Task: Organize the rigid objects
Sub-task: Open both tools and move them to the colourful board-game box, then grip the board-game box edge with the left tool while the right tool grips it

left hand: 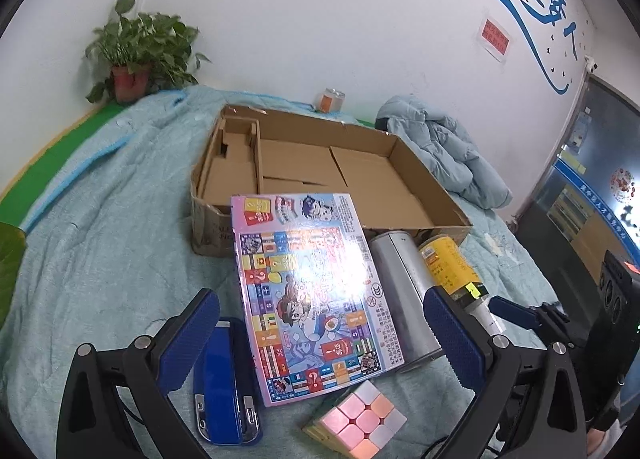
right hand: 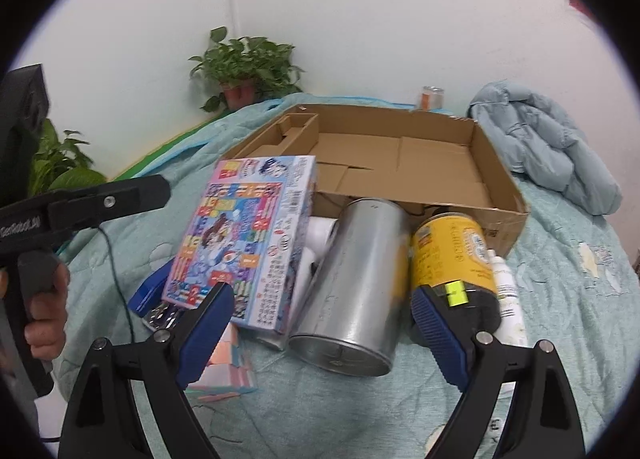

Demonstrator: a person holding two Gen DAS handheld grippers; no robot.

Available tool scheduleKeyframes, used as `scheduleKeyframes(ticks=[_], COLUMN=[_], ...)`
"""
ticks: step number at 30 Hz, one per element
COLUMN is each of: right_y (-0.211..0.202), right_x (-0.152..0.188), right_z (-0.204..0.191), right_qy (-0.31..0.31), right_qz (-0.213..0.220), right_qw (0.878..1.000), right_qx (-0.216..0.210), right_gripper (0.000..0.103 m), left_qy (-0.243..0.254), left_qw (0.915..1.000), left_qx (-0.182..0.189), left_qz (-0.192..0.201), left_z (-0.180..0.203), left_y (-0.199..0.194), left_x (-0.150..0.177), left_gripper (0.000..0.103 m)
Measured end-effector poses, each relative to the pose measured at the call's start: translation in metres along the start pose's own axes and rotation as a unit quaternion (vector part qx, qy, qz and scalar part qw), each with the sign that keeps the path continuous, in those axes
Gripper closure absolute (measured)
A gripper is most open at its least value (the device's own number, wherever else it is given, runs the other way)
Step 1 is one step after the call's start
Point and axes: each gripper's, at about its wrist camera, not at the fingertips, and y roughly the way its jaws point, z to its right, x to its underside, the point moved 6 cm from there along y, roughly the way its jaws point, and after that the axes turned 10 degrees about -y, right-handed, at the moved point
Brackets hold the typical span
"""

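0 items in the cardboard box (left hand: pixel 360 179) yet — board game box (left hand: pixel 312 295), metal can (right hand: pixel 356 283), yellow can (right hand: pixel 448 255), stapler (left hand: pixel 224 383), cube (left hand: pixel 360 419) all on the bed just beside it. Left gripper (left hand: pixel 320 347) and right gripper (right hand: pixel 320 335) fingers spread, holding nothing — task barely started.

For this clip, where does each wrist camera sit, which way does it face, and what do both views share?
Left wrist: rides on the left tool, facing forward and down over the colourful board-game box toward the open brown cardboard box; both blue-padded fingers show, spread wide.
Right wrist: rides on the right tool, facing the lying silver metal can and yellow-labelled jar; its open fingers show, plus the person's left hand gripping the other handle.
Shared: game box, can, jar, cardboard box, blue stapler, pastel puzzle cube, potted plant.
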Motion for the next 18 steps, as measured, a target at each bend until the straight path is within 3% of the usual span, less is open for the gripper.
scheduleKeyframes(ticks=[6, 10, 18], right_y=[0.016, 0.028, 0.083], right_x=[-0.002, -0.008, -0.018], right_z=[-0.012, -0.024, -0.047], right_qy=[0.013, -0.003, -0.026], right_qz=[0.000, -0.004, -0.073], right_qw=[0.995, 0.991, 0.988], right_qx=[-0.102, -0.135, -0.135], right_gripper=[0.011, 0.011, 0.011], left_qy=[-0.038, -0.056, -0.067], left_qw=[0.9981, 0.9956, 0.9899], left_qx=[0.009, 0.022, 0.021], left_qz=[-0.048, -0.071, -0.123], left_z=[-0.033, -0.044, -0.054], left_y=[0.029, 0.054, 0.099], left_x=[-0.001, -0.001, 0.002], left_gripper=[0.000, 0.000, 0.002])
